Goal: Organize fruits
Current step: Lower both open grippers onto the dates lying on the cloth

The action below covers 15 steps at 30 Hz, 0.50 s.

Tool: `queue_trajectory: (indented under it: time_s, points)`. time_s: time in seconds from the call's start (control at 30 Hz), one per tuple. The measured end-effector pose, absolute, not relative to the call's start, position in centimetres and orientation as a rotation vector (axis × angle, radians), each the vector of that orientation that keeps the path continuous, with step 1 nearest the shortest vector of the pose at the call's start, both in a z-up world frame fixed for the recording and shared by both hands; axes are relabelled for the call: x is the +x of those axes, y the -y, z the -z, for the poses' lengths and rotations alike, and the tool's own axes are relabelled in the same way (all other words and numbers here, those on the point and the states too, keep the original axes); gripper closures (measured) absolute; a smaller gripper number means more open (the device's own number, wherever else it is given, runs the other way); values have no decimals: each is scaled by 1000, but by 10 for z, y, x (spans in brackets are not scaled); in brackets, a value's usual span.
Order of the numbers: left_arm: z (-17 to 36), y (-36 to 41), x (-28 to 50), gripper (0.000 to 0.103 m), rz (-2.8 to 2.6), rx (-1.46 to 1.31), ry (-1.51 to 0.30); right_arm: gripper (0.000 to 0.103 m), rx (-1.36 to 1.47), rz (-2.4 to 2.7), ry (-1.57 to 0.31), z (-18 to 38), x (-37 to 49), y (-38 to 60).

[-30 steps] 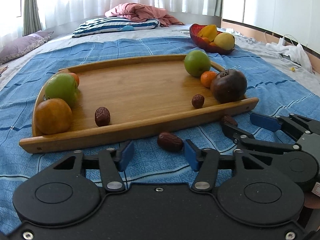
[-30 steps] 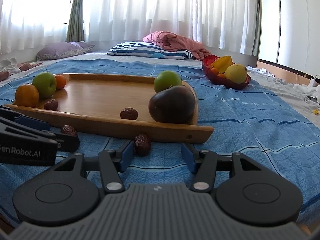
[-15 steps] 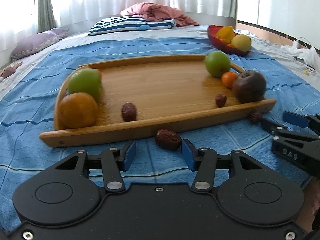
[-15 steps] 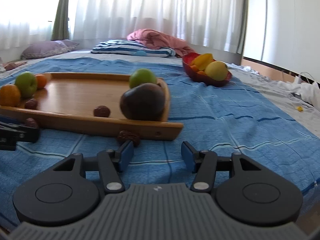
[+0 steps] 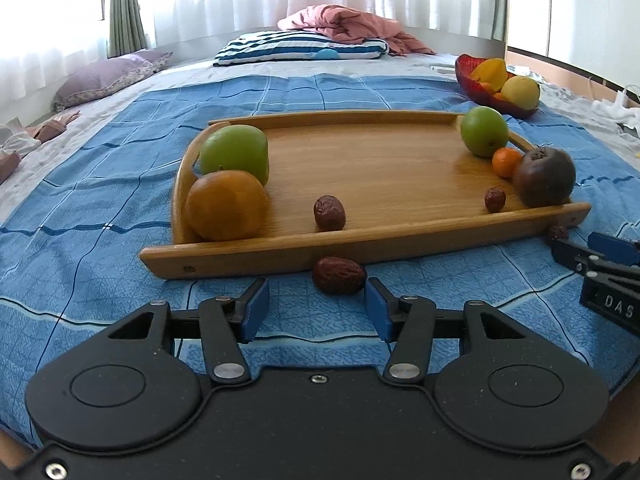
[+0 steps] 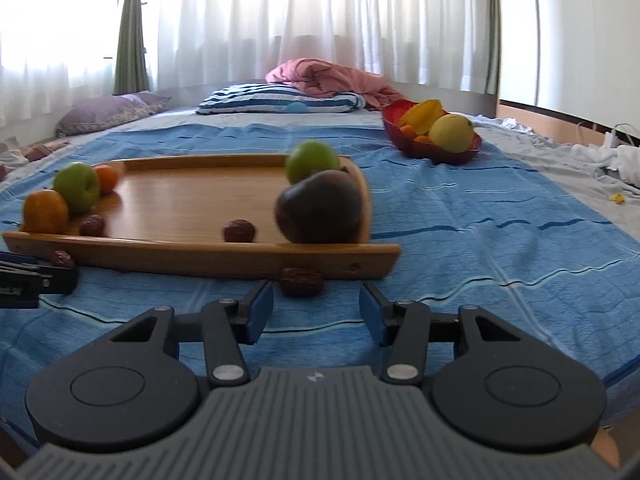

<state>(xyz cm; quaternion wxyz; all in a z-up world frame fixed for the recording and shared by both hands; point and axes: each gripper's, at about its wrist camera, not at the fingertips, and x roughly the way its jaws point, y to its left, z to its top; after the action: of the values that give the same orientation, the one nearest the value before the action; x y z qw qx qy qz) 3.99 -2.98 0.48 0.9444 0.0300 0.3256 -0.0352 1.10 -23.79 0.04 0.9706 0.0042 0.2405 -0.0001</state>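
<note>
Blue bedspread [image 5: 100,208]: left tongs [image 5: 316,304] shifted left; date [image 5: 339,275] nearer right pad.

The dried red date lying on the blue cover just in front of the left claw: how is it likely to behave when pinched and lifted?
The dried red date looks small and wrinkled, so it is probably light and easy to grip. Its oval shape suggests it could roll or swivel if nudged off-centre. It lies against the wooden tray, which may stop it sliding away.

Wooden tray [image 5: 248,258] holds apples, oranges, a dark fruit and two dates. Two dates [image 5: 339,275] lie on the cloth against its near edge.
</note>
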Motion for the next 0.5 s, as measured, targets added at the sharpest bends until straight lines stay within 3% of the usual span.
queue_trajectory:
  time_s: [0.5]
  points:
    - [-2, 42, 44, 55, 77, 48, -654, 45, 112, 37, -493, 1, 27, 234]
